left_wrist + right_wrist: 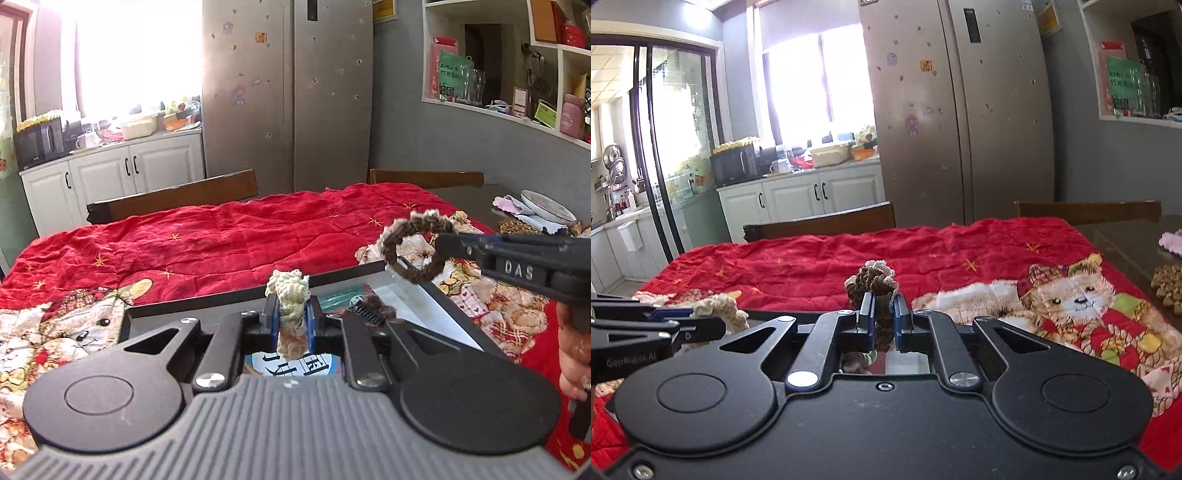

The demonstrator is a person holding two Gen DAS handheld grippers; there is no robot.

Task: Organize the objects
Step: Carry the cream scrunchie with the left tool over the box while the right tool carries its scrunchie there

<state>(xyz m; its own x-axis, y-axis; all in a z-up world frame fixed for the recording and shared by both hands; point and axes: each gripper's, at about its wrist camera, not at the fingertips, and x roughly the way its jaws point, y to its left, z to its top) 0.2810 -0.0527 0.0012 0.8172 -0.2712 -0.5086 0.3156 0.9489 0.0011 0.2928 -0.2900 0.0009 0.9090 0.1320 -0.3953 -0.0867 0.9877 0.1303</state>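
left wrist view has my left gripper (291,321) pinching a cream scrunchie (288,291) over the black tray (424,306), right gripper (439,240) at two o'clock clamping a brown scrunchie (410,236); carrying step, next i lower and release both inside.

Cream knit scrunchie (287,295) btwn blue pads of black left gripper (291,319); brown scrunchie w/ pale beige trim (413,242) in black right gripper (882,319), also blue-padded. Blanket (221,243) bright red w/ small gold stars + teddy-bear print in tan, white, plaid. Tray (417,295) black-framed, glossy; fridge (288,92) silver w/ small stickers, cabinets (110,173) white w/ black handles.
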